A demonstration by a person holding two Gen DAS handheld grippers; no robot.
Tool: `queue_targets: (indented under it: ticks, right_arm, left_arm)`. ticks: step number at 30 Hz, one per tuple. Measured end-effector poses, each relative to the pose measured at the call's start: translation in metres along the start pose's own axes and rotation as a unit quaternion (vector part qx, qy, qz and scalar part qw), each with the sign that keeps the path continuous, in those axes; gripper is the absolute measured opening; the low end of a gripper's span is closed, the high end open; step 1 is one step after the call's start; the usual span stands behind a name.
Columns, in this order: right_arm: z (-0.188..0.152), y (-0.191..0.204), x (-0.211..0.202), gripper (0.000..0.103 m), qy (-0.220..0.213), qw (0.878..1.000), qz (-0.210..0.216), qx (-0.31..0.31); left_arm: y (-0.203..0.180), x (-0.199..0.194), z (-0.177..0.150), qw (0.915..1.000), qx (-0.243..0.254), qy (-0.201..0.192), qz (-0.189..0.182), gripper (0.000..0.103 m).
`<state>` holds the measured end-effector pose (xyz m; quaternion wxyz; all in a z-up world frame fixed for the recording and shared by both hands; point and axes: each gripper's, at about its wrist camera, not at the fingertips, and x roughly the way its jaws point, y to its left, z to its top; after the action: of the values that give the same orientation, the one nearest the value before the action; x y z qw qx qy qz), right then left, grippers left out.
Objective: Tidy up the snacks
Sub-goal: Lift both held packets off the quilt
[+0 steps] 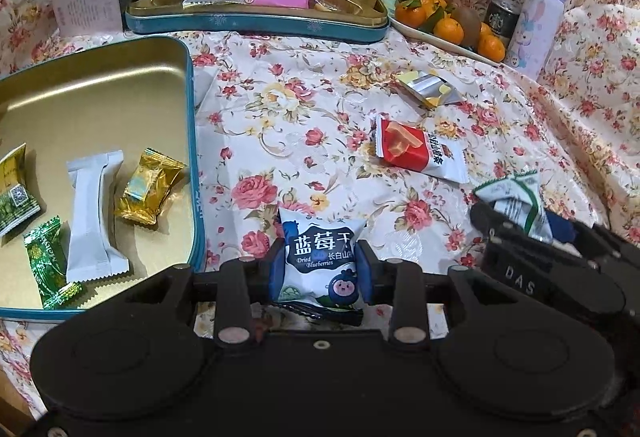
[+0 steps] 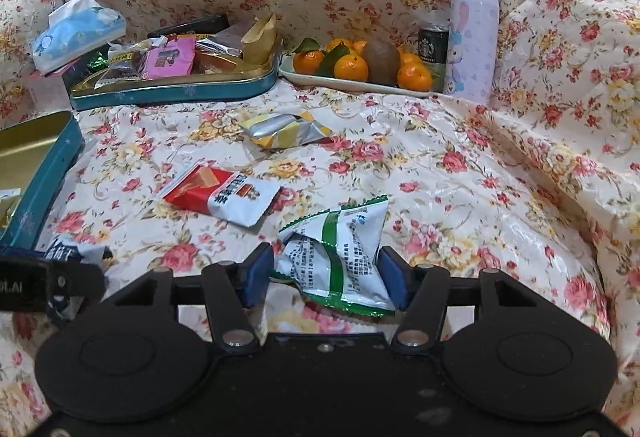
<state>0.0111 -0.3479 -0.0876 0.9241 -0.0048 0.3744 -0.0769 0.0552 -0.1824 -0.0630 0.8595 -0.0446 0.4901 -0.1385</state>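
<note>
The left gripper (image 1: 318, 261) is clamped on a blueberry packet (image 1: 316, 257), its blue pads pressed against both sides, just beside the right wall of the gold tin (image 1: 191, 141). That tin sits at the left edge of the floral cloth (image 1: 320, 109) and holds a white bar (image 1: 94, 213), a gold candy (image 1: 148, 187) by its right wall, a green candy (image 1: 48, 261) near its front wall and a green-and-yellow packet (image 1: 14, 189) at its left. The right gripper (image 2: 326, 269) is closed on a crumpled green-striped packet (image 2: 340, 253), to the right of the left one. On the cloth beyond them lie a red-and-white packet (image 2: 224, 193) and, farther back, a silver-and-yellow wrapper (image 2: 284, 129). Along the back edge stand a second tin (image 2: 180, 89) heaped with snacks, a tissue pack (image 2: 76, 33) at the back left corner, a fruit plate (image 2: 360, 83), a can (image 2: 432, 43) and a purple bottle (image 2: 474, 33).
</note>
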Motion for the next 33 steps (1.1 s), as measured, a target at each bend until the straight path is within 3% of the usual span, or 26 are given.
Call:
queue_targets:
  ticks: [14,21,33]
  right_arm:
    - [0.009,-0.006,0.003,0.065,0.02,0.998,0.008,0.056]
    - [0.002,-0.007,-0.005,0.054,0.015,0.998,0.004,0.058]
    - [-0.005,-0.017,-0.042,0.053,0.01,0.994,0.037,0.098]
  left_arm:
    - [-0.002,-0.001,-0.005,0.9998,0.013,-0.013,0.007,0.044]
    - [-0.007,-0.001,-0.005,0.9995,0.021,-0.014,0.017,0.043]
    - [-0.011,-0.012,-0.012,0.9998,0.018,0.011,0.005,0.041]
